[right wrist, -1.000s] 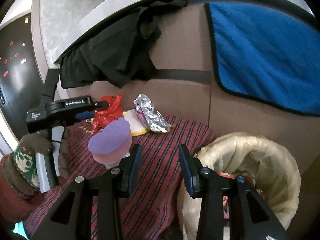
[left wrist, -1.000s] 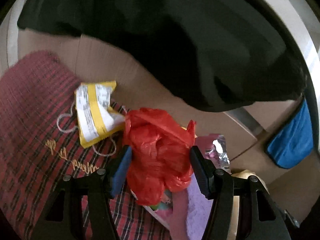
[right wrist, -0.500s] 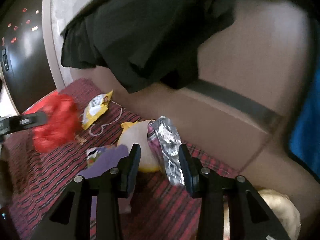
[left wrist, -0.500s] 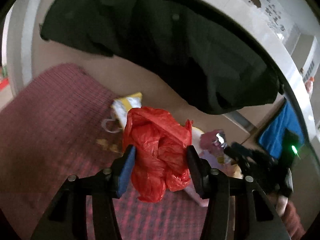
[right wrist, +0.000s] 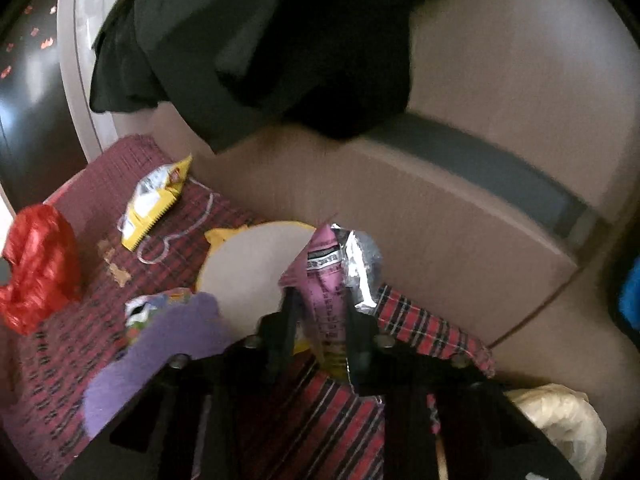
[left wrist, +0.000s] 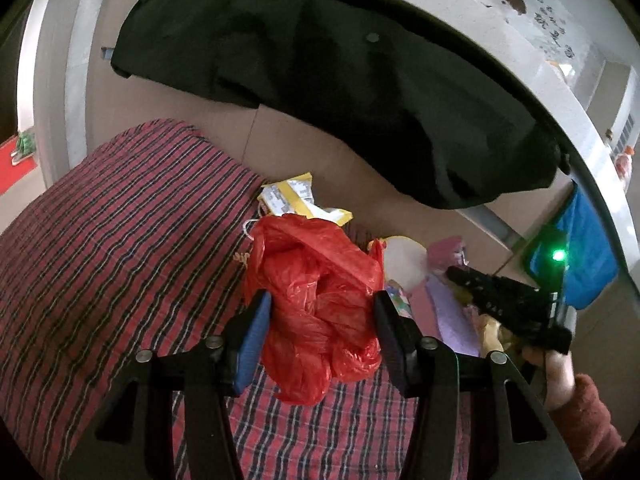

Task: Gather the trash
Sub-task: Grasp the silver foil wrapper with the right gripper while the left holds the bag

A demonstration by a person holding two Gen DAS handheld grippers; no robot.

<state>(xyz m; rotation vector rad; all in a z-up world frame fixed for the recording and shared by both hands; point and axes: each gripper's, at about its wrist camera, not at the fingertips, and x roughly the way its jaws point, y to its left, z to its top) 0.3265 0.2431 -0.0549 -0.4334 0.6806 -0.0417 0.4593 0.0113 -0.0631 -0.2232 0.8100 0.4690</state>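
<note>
Left wrist view: the left tool (left wrist: pixel 320 330) is clamped on a crumpled red plastic bag (left wrist: pixel 316 300), blue-padded fingers (left wrist: pixel 254 340) pressing its two sides. The bag's long axis runs up and down between them, its loose top rising above the fingertips and its lower end hanging below the pads, over the red plaid cloth (left wrist: pixel 120 264) that covers the surface. Beyond the bag, near the far edge of the cloth against the brown wall, lies a yellow and white snack wrapper (left wrist: pixel 296 198), its length running slantwise toward the right. To the right sit a pale round disc with a yellow rim (left wrist: pixel 404 262) and a purple foam pad (left wrist: pixel 448 316). The right tool (left wrist: pixel 508 304) reaches in from the right edge, a green light glowing behind it; its fingertips are not clear from here. A black garment (left wrist: pixel 360 100) hangs above.

Right wrist view, blurred: the right tool (right wrist: pixel 320 320) is closed on a pink and silver foil packet (right wrist: pixel 332 276), which stands nearly upright between the fingers, its pointed top up and tilted slightly right. It is at the cloth's near right part, just in front of the round disc. The red bag shows at the left edge, and a beige bin liner (right wrist: pixel 560 420) lies at the lower right.
</note>
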